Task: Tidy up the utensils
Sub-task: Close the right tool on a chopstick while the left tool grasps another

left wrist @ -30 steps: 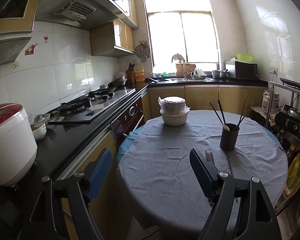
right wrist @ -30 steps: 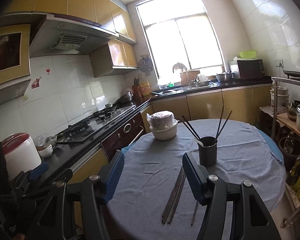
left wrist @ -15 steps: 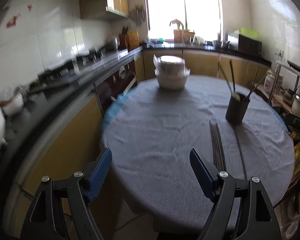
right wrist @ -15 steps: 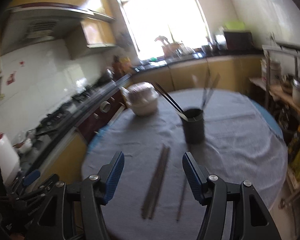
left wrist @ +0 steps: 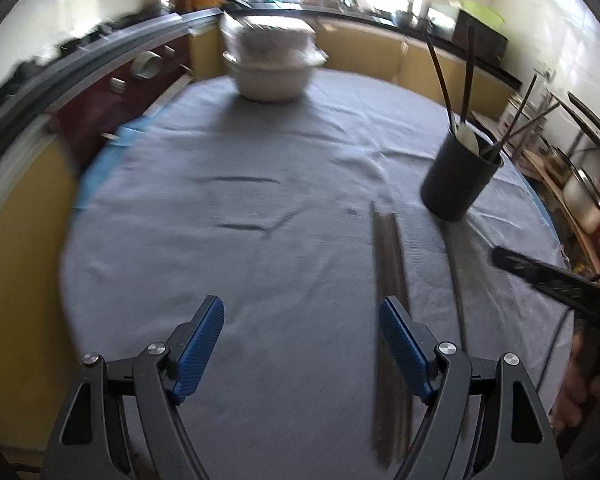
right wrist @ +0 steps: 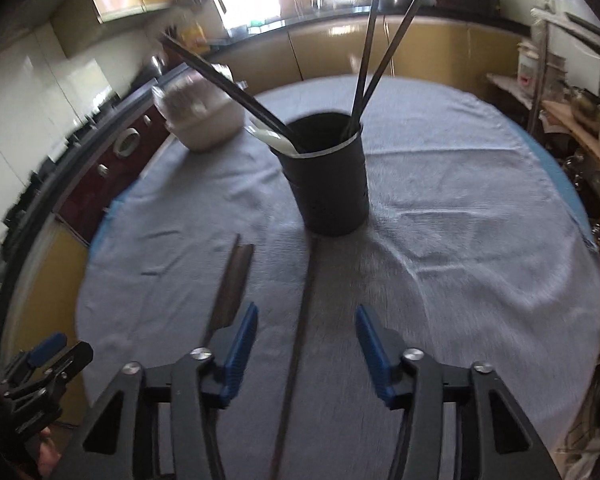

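Observation:
A black utensil cup (right wrist: 327,176) (left wrist: 458,182) holding several dark chopsticks and a white spoon stands on the grey tablecloth. A bundle of dark chopsticks (left wrist: 388,276) (right wrist: 231,280) lies flat near the cup, and a single thin stick (right wrist: 298,344) (left wrist: 458,284) lies beside it. My right gripper (right wrist: 306,336) hovers over the single stick with its jaws closing; the stick runs between them untouched. My left gripper (left wrist: 300,340) is open over bare cloth, the bundle passing by its right finger.
A white covered bowl (left wrist: 272,64) (right wrist: 198,116) sits at the table's far side. A dark counter with a stove runs along the left. A cluttered rack (right wrist: 580,120) stands to the right of the round table (left wrist: 180,240).
Both grippers dropped toward the table and tilted down, so the cup and chopsticks look much nearer. The right gripper's jaws have narrowed.

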Available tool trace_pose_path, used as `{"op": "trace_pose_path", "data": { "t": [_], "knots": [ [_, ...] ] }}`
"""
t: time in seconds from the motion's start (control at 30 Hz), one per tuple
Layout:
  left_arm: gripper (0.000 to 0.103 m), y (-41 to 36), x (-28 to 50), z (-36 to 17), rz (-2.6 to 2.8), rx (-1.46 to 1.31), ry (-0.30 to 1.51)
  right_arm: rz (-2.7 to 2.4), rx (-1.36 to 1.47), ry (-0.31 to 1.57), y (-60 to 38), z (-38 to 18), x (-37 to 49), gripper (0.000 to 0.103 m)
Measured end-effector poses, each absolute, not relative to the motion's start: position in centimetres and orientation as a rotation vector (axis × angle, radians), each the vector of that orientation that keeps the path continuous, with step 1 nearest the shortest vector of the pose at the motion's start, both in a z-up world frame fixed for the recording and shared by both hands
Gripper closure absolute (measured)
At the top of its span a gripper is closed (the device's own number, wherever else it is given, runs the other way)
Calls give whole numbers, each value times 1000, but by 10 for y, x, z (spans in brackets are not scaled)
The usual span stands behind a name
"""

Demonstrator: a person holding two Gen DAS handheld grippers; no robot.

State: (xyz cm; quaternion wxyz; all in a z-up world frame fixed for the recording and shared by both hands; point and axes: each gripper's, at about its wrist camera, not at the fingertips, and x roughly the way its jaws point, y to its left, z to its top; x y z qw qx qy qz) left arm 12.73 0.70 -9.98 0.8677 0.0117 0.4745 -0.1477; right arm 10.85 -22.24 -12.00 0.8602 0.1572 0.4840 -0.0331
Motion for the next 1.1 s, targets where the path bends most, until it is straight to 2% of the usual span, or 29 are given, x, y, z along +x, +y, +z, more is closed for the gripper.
{"op": "trace_pose_path", "data": {
  "t": [0.1,0.27,0.33,0.43,0.7,0.77,0.87,1.0,1.1],
  "knots": [
    [22,-14,153,-120,-363,13,1068,-72,315,1076,-220,-145,135,63],
    [22,-30,174,-139,-393,-4,1125,-88,276,1117,-216,-169,153,66],
    [22,-36,179,-146,-396,0,1141,-99,250,1109,-216,-174,153,74],
    [22,-43,183,-154,-396,15,1157,-98,209,1097,-217,-176,151,80],
    [23,-61,194,-160,-377,104,1099,-143,236,1082,-248,-175,125,85],
    [27,-63,198,-160,-369,126,1080,-134,288,1078,-256,-174,123,85],
    [47,-63,204,-160,-381,135,1051,-131,340,1071,-262,-174,119,84],
    [53,-57,207,-158,-398,145,1041,-132,353,1061,-264,-174,117,84],
    [53,-49,208,-158,-381,133,1064,-124,382,1062,-265,-174,118,84]
  ]
}}
